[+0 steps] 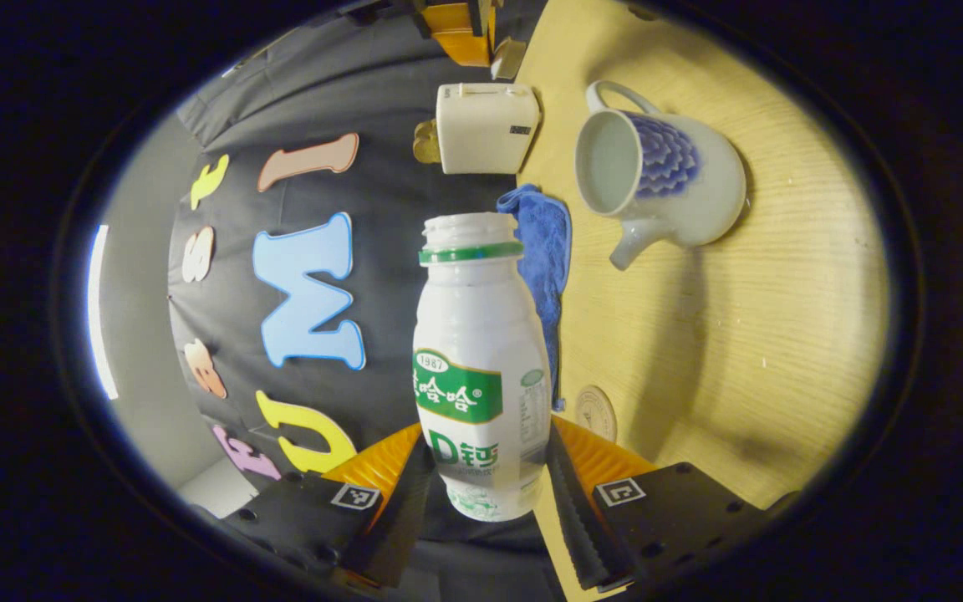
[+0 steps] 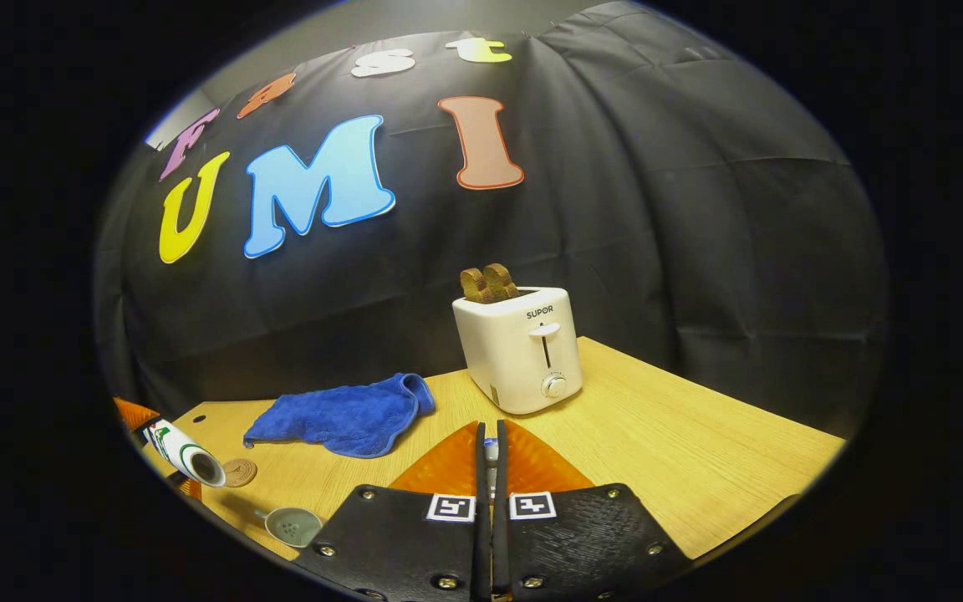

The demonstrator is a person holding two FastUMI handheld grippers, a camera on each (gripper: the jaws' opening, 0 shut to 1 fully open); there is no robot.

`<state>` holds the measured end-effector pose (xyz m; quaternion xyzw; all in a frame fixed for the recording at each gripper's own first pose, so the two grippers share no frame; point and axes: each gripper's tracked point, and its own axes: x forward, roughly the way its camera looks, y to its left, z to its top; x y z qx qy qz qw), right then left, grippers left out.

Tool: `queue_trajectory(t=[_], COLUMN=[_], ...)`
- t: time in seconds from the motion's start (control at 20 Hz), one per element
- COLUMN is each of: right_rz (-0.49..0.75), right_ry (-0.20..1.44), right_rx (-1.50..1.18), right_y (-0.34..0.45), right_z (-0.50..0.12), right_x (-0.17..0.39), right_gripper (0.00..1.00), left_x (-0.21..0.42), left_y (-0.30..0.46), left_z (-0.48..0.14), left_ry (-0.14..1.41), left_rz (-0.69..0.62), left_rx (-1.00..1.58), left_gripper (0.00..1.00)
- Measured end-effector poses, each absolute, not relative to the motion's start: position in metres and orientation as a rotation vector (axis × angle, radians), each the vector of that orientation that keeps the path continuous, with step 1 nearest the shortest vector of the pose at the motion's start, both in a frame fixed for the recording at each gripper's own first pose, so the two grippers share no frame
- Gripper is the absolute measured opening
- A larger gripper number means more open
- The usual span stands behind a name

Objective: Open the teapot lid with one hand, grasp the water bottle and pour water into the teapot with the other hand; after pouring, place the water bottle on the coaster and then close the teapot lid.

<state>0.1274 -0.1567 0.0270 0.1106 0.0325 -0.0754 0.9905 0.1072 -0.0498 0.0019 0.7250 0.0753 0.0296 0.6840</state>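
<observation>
My left gripper (image 1: pixel 486 468) is shut on a white water bottle (image 1: pixel 481 359) with a green label and an uncapped mouth. The bottle lies tipped about level with the table, and its mouth stops short of the teapot (image 1: pixel 657 180). The teapot is white with a blue pattern; it stands with its top open and its spout toward the bottle. A round coaster (image 1: pixel 596 411) lies close by the bottle. The right gripper view shows the tilted bottle (image 2: pixel 183 454), the coaster (image 2: pixel 239 472) and the teapot's open mouth (image 2: pixel 293 525) at the lower left. My right gripper (image 2: pixel 490 435) is shut, with a small pale piece of the lid pinched between its fingers.
A blue cloth (image 2: pixel 343 415) lies crumpled on the wooden table (image 2: pixel 699 451) behind the coaster. A white toaster (image 2: pixel 522 347) with bread in its slots stands at the back, straight ahead of my right gripper. The booth's black wall rises behind the table.
</observation>
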Motion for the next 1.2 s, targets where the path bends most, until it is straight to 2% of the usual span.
queue_trajectory(t=[0.1,0.15,0.7,0.75,0.95,1.0,1.05,1.15,1.2], right_rz=[-0.151,-0.151,-0.138,-0.137,-0.134,-0.133,-0.132,-0.131,-0.131], right_ry=[0.065,0.066,0.066,0.065,0.067,0.068,0.068,0.068,0.067], right_rx=[0.227,0.228,0.255,0.257,0.263,0.263,0.264,0.265,0.265], right_y=[-0.157,-0.158,-0.158,-0.158,-0.158,-0.158,-0.158,-0.157,-0.157], right_z=[0.026,0.026,0.026,0.027,0.026,0.027,0.026,0.027,0.027], right_x=[0.128,0.129,0.128,0.128,0.127,0.127,0.127,0.126,0.126], right_gripper=[0.01,0.01,0.01,0.01,0.01,0.01,0.01,0.01,0.01], left_x=[0.106,0.105,0.096,0.095,0.092,0.092,0.092,0.094,0.094], left_y=[-0.053,-0.054,-0.068,-0.070,-0.074,-0.074,-0.074,-0.071,-0.071], left_z=[0.002,0.002,0.004,0.003,0.003,0.003,0.002,0.003,0.004], left_ry=[0.155,0.150,0.103,0.100,0.094,0.092,0.090,0.087,0.087], left_rz=[0.075,0.077,0.097,0.098,0.101,0.102,0.104,0.105,0.106], left_rx=[1.659,1.673,1.781,1.784,1.797,1.799,1.803,1.813,1.817], left_gripper=[0.73,0.84,0.84,0.79,0.78,0.73,0.79,0.79,0.82])
